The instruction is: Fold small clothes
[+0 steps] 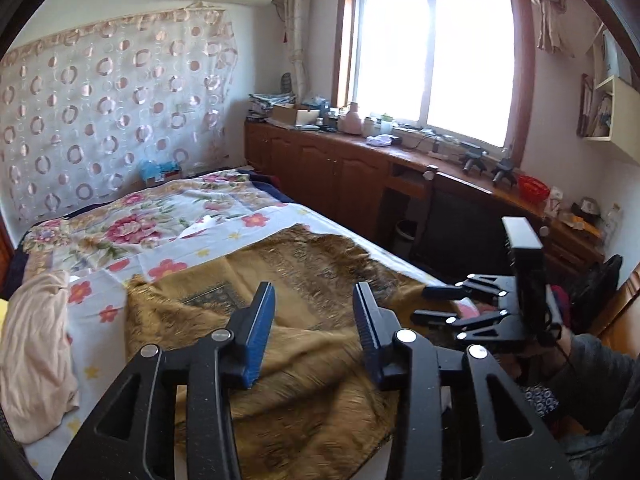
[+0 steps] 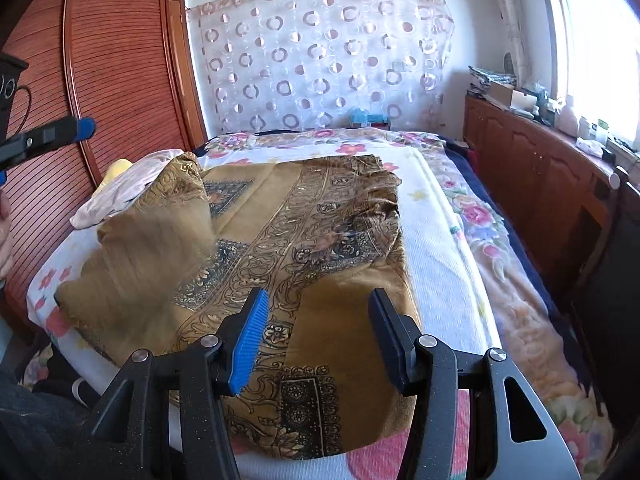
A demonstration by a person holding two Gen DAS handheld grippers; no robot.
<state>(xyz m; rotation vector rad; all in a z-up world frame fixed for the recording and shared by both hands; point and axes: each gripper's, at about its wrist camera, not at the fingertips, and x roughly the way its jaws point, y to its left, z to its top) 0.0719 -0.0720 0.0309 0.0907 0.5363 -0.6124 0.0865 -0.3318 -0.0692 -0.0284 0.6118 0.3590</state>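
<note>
Golden patterned garment (image 2: 304, 232) ahead of both fingers; judged soft, light, limp, liable to slip. Left gripper (image 1: 314, 332) and right gripper (image 2: 318, 338) parted, empty; best pinched at hem corners.

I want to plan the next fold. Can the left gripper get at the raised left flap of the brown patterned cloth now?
Probably yes. The left gripper is open and empty, the raised flap of the brown patterned cloth lies uncovered, and the right gripper is off to the side.
</note>
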